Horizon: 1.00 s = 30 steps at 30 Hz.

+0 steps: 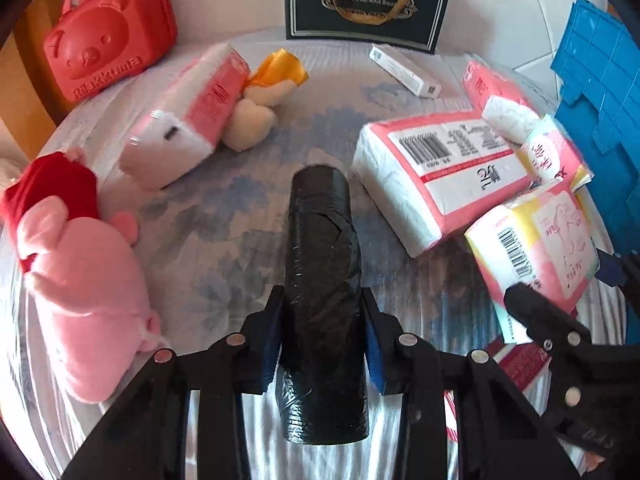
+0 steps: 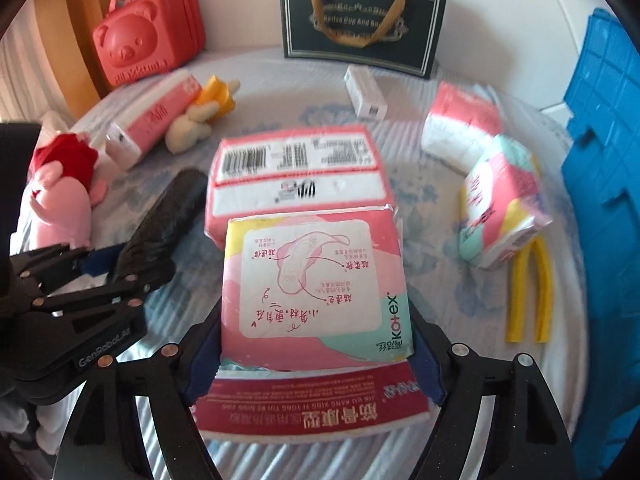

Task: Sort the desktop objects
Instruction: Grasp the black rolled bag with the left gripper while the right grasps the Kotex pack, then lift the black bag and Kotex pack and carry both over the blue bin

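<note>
Looking along the left gripper [image 1: 322, 336], I see its blue pads pressed against both sides of a black roll of bags [image 1: 323, 280], which lies lengthwise between them on the flowered tablecloth [image 1: 224, 216]. A pink plush pig [image 1: 80, 280] lies to the left, a large tissue pack [image 1: 436, 176] to the right, and a red bear case [image 1: 108, 36] stands at the back.

From the right wrist, the right gripper [image 2: 316, 356] has its pads set against both edges of a pink Kotex pad pack [image 2: 316, 288], clamped on it; the pack rests over a red-and-white packet [image 2: 312, 408] in front of the tissue pack. Two yellow tubes [image 2: 528, 292] lie to the right beside a blue crate [image 2: 600, 160].
</note>
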{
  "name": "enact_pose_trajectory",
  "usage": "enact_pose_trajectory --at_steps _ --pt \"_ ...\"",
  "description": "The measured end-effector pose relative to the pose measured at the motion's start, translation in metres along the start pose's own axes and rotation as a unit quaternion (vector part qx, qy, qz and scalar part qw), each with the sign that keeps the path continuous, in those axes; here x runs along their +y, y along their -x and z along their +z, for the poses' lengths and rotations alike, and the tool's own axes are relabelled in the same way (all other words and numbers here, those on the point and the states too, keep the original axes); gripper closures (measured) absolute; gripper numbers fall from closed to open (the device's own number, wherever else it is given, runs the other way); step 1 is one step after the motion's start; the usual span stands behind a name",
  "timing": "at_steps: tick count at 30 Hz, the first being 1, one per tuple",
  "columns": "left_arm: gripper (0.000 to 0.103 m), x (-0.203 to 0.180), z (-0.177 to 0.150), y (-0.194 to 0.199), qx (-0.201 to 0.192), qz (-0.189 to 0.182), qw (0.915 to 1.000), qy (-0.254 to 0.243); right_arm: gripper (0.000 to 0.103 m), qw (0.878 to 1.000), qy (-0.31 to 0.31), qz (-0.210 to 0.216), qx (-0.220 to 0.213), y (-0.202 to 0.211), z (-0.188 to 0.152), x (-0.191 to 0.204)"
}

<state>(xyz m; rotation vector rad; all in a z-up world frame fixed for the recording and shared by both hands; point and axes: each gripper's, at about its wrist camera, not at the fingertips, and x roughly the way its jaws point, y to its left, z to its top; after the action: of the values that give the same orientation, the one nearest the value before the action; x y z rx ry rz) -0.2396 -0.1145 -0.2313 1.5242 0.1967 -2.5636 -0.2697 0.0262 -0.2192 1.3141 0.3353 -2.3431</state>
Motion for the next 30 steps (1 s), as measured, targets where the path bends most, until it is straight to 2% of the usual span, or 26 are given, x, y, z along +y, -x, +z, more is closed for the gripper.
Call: enact_pose_trajectory --at_steps 9,15,19,22,25,30 --pt "0.068 0.008 -0.004 0.083 -0.075 0.010 0.9971 -0.008 0.024 0.999 -0.008 -0.004 -0.054 0.052 0.009 0.011" --pt "0.068 0.011 -0.007 0.148 -0.128 -0.009 0.9914 -0.024 0.024 0.994 -0.004 -0.016 -0.111 0.110 0.010 0.016" --pt "0.068 0.007 -0.011 0.191 -0.169 -0.029 0.9841 -0.044 0.024 0.986 -0.008 -0.029 -0.165 0.160 0.008 0.017" --pt "0.068 0.000 -0.013 0.222 -0.206 -0.046 0.9756 -0.061 0.024 0.977 -0.020 -0.050 -0.205 0.199 0.004 0.017" --pt "0.068 -0.009 -0.016 0.248 -0.236 -0.061 0.9667 -0.077 0.024 0.968 -0.037 -0.096 -0.228 0.235 -0.003 0.019" --pt "0.068 -0.033 -0.019 0.281 -0.271 -0.086 0.9538 -0.097 0.024 0.951 -0.052 -0.137 -0.272 0.286 -0.011 0.012"
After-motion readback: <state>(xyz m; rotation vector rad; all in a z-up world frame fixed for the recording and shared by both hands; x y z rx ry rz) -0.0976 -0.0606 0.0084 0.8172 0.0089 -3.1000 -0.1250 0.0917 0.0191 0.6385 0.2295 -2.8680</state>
